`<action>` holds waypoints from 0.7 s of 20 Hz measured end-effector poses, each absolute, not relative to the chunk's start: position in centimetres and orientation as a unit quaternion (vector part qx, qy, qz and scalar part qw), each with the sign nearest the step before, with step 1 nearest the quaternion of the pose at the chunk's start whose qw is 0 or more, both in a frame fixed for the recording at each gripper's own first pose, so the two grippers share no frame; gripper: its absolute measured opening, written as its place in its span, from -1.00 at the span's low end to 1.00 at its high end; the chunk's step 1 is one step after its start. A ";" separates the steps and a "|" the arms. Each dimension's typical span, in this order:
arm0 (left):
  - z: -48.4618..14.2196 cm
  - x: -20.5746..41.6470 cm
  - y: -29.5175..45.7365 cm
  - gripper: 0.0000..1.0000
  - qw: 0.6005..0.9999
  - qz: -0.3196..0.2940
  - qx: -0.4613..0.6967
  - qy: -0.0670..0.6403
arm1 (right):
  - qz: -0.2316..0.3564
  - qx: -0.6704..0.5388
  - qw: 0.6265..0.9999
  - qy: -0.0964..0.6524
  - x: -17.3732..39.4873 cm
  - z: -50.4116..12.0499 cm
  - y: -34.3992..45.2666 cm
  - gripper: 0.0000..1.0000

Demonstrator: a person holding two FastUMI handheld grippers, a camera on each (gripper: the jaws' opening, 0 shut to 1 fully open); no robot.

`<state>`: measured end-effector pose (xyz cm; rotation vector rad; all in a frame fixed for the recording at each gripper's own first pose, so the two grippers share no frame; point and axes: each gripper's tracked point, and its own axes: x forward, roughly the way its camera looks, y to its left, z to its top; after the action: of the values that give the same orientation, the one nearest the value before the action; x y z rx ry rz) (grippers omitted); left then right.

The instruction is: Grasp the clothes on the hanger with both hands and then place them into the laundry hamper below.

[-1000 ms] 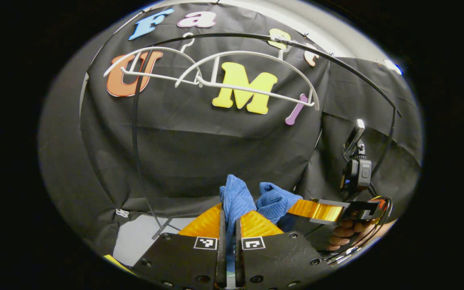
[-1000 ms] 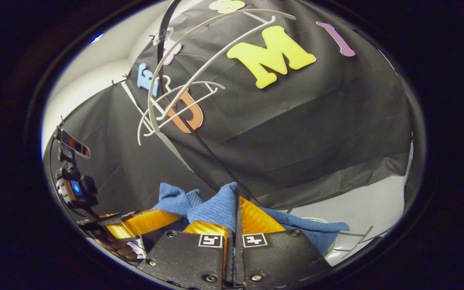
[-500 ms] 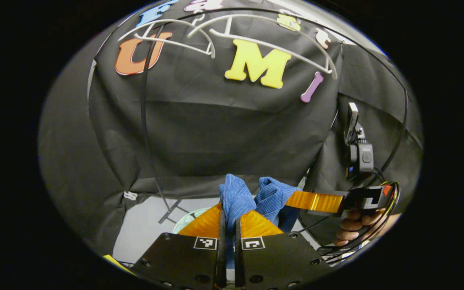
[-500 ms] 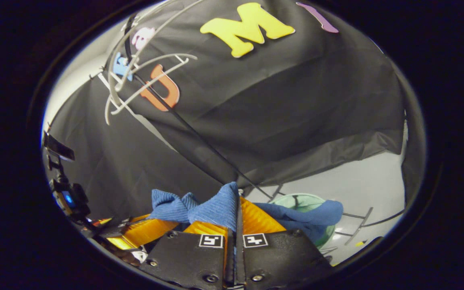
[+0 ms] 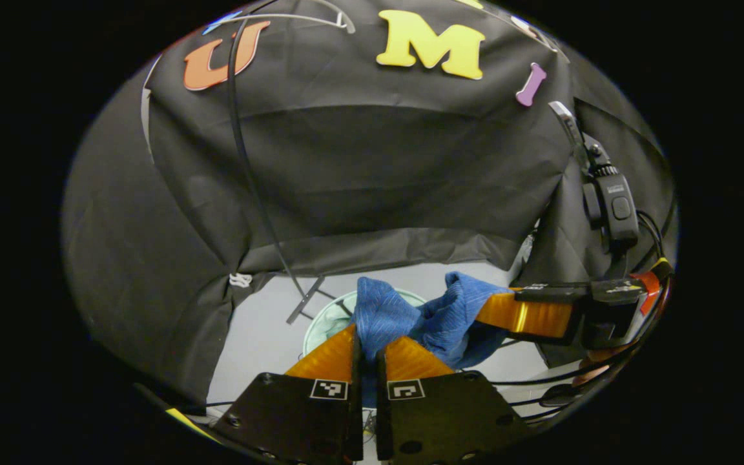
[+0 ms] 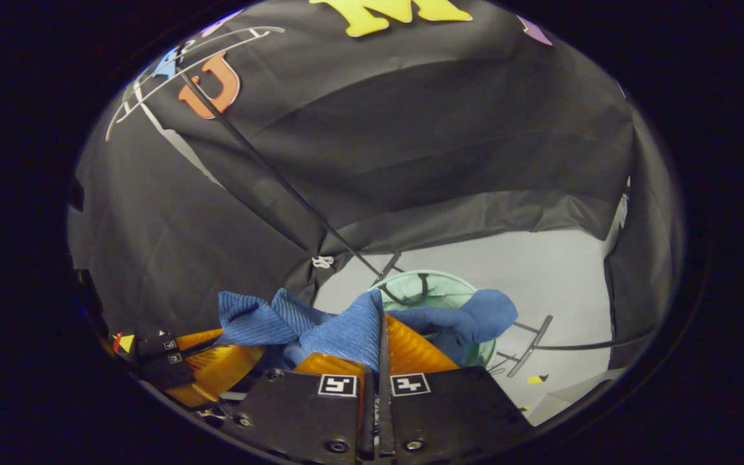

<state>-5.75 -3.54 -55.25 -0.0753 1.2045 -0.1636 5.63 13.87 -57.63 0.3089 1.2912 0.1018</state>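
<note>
A blue ribbed garment hangs bunched between both grippers, off the hangers. In the left gripper view my left gripper is shut on one fold, and the right gripper comes in from the right, pinching another fold. In the right gripper view my right gripper is shut on the garment, whose loose end droops over the pale green round hamper on the floor below. The left gripper sits at lower left, clamped on the cloth. The hamper peeks out behind the left fingers.
White empty hangers hang high on the black rack rail. A thin black rack pole slants down to feet on the light floor beside the hamper. The camera mount rises from the right gripper.
Both grippers have come down with the garment held. The hangers have slid up toward the top edge, and the floor and green hamper have come into view below.
</note>
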 end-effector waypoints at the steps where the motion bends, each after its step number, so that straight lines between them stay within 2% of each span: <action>1: -55.7 -6.0 -3.0 -0.84 0.815 -0.067 -0.035 0.575 | 0.038 0.150 0.780 0.606 5.3 -58.5 14.1 -0.87; 3: -56.7 -6.4 -2.3 -0.83 0.801 -0.055 -0.040 0.595 | 0.032 0.159 0.762 0.626 4.3 -59.8 14.4 -0.86; 4: -56.9 -6.9 -2.1 -0.83 0.794 -0.051 -0.042 0.604 | 0.036 0.159 0.759 0.630 4.1 -60.1 14.7 -0.77; 6: -57.8 -7.5 -1.5 -0.83 0.783 -0.044 -0.044 0.618 | 0.047 0.159 0.754 0.635 3.5 -59.9 15.3 -0.74; 7: -58.2 -8.0 -1.3 -0.70 0.776 -0.043 -0.048 0.628 | 0.054 0.167 0.749 0.639 3.3 -60.0 16.4 -0.73; 8: -58.0 -8.5 -1.6 -0.64 0.770 -0.044 -0.054 0.634 | 0.063 0.177 0.744 0.641 3.2 -60.0 17.2 -0.60; 9: -57.9 -8.7 -1.7 -0.69 0.768 -0.042 -0.061 0.637 | 0.073 0.189 0.741 0.640 3.1 -59.6 18.0 -0.52; 10: -58.0 -8.6 -1.4 -0.52 0.769 -0.038 -0.065 0.634 | 0.083 0.196 0.740 0.638 3.3 -59.4 18.6 -0.35; 11: -58.1 -8.1 -1.2 -0.47 0.772 -0.031 -0.065 0.631 | 0.087 0.193 0.741 0.637 3.3 -59.4 18.6 -0.31; 12: -58.2 -7.9 -1.0 -0.43 0.773 -0.029 -0.070 0.630 | 0.090 0.185 0.743 0.637 3.3 -59.3 18.4 -0.15; 13: -58.2 -7.9 -0.8 -0.22 0.773 -0.027 -0.070 0.630 | 0.093 0.177 0.748 0.632 3.6 -58.9 18.4 -0.11; 14: -58.0 -8.1 -0.7 -0.20 0.774 -0.028 -0.072 0.629 | 0.097 0.169 0.754 0.627 4.0 -58.4 18.2 -0.05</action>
<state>-8.08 -0.66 -57.95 -0.1561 1.3621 -0.0601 3.99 18.18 -58.40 0.3689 1.3682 0.2117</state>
